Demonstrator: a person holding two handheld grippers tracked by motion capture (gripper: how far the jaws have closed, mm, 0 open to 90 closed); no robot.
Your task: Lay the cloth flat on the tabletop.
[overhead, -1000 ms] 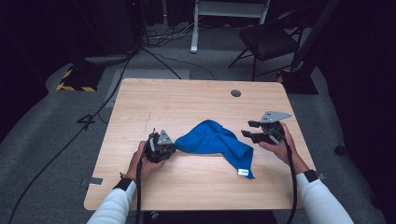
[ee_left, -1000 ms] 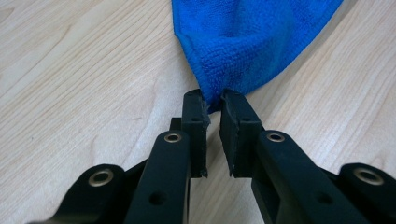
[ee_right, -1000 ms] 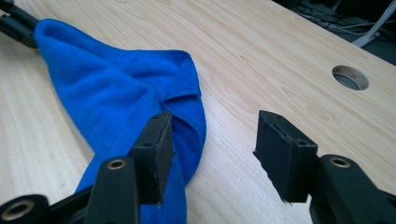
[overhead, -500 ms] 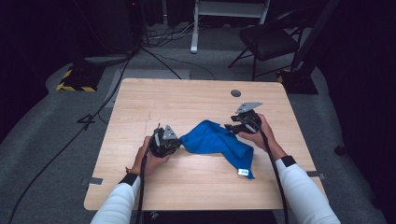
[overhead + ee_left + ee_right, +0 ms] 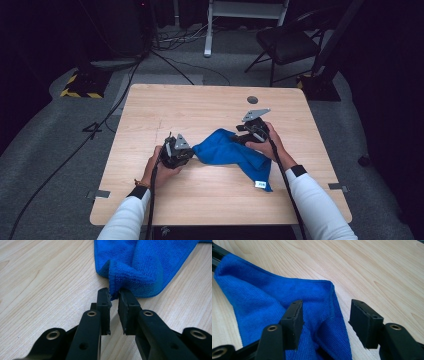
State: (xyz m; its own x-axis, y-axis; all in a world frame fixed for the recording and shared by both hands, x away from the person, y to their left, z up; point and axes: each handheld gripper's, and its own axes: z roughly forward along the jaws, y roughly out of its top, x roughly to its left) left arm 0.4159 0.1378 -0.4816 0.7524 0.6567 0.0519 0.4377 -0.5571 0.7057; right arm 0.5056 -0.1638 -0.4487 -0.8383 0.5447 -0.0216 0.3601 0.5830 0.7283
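Left claw [image 5: 114,298] is pinching a bunched corner of the crumpled blue microfibre cloth [image 5: 230,150], its two black jaws pressed onto the fabric. That cloth lies on the pale wooden desk [image 5: 210,107], about midway between the left and right edges, a white tag [image 5: 260,184] at its near tip. Right claw [image 5: 325,312] stands spread wide, one jaw over the cloth's folded edge, the other over bare wood. Both hands grip the tools from the near edge.
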